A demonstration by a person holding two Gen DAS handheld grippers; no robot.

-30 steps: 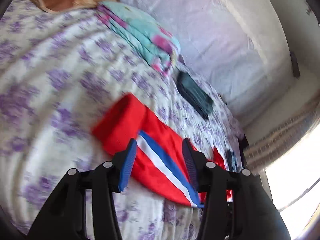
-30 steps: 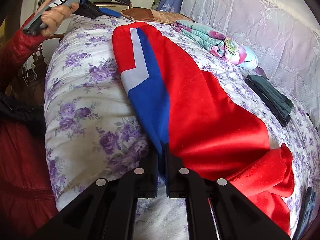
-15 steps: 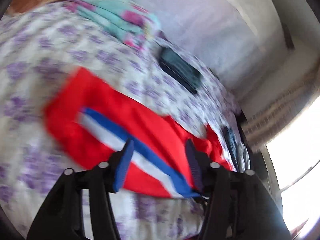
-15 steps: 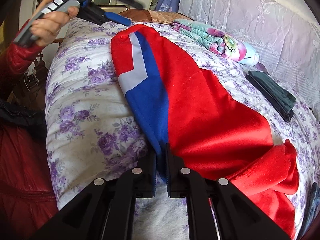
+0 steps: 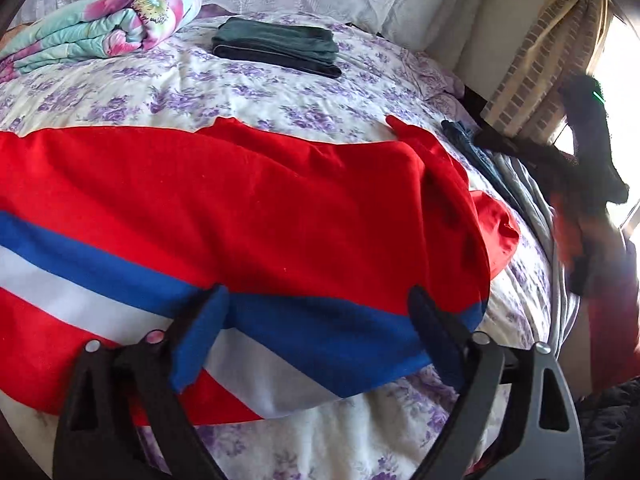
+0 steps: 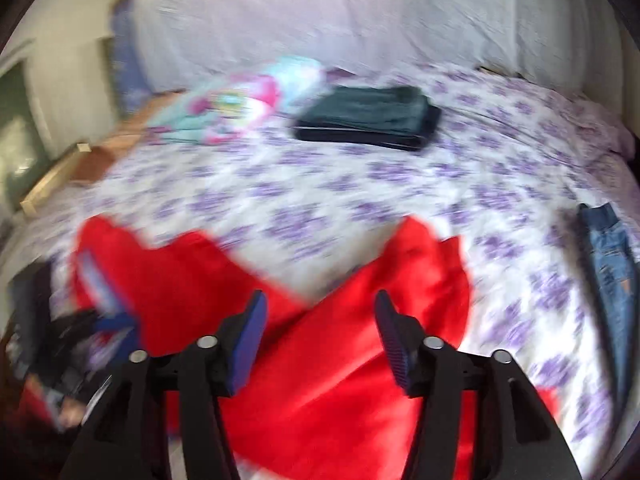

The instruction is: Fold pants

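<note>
Red track pants (image 5: 256, 200) are lying lengthwise on the floral bed (image 5: 280, 92), one fold laid. Left gripper (image 5: 316, 328) and right gripper (image 6: 318, 336) jaws have just been opening, holding nothing. Next, judging: regrasping both ends for the crosswise fold.

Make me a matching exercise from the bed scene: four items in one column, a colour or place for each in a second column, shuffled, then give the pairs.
Column one:
1. pants
2. folded garment
3. rolled blanket
4. jeans

Column two:
A. dark green, lying flat near the back of the bed
B. blue denim, at the right edge of the bed
C. red with a blue and white stripe, spread out nearest the tools
D. turquoise and pink floral, at the back left

Pairs: 1-C, 2-A, 3-D, 4-B
</note>
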